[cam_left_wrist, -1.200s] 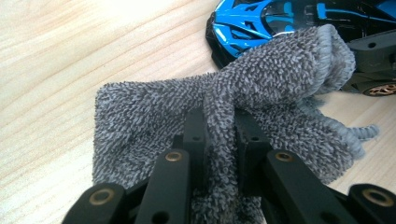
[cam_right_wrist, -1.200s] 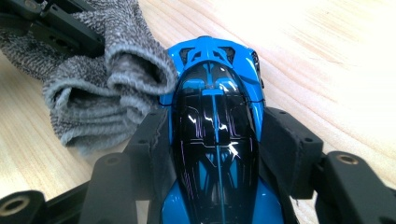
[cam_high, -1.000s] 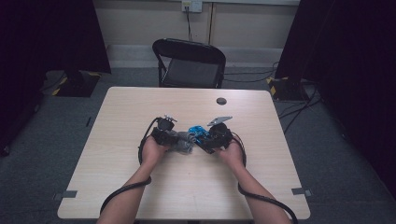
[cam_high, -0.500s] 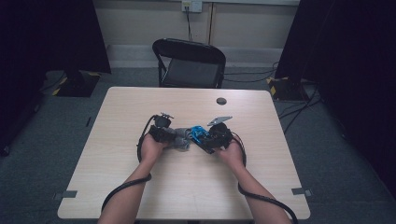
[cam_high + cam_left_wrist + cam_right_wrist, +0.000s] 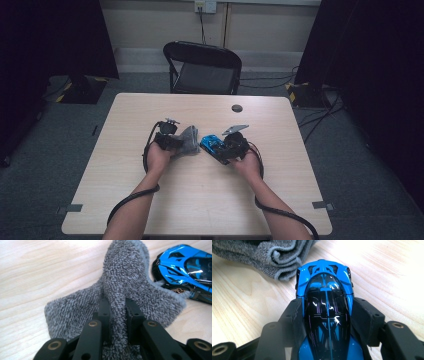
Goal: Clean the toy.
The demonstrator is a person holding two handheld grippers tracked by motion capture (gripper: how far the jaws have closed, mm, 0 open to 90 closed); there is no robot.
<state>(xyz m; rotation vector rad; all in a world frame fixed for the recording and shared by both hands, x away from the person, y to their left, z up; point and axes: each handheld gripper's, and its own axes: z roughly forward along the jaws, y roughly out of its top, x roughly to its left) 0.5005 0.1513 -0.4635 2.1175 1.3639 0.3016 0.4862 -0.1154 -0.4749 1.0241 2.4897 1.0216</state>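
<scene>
A grey terry cloth (image 5: 125, 287) lies bunched on the wooden table (image 5: 200, 195), and my left gripper (image 5: 117, 307) is shut on a raised fold of it. In the high view the cloth (image 5: 189, 140) sits just left of a blue and black toy car (image 5: 212, 145). My right gripper (image 5: 327, 315) is shut on the toy car (image 5: 325, 302), its pads pressed against both sides of the body. The car's nose points toward the cloth (image 5: 274, 257), a short gap apart. From above, the left gripper (image 5: 170, 140) and right gripper (image 5: 232, 145) face each other at mid-table.
A small dark round disc (image 5: 237, 108) lies near the table's far edge. A black folding chair (image 5: 202, 67) stands behind the table. Cables trail from both grippers toward the near edge. Bare wood stretches on the left, right and near sides.
The left gripper and the cloth have drawn slightly left, away from the car. The right gripper and the car have stayed put.
</scene>
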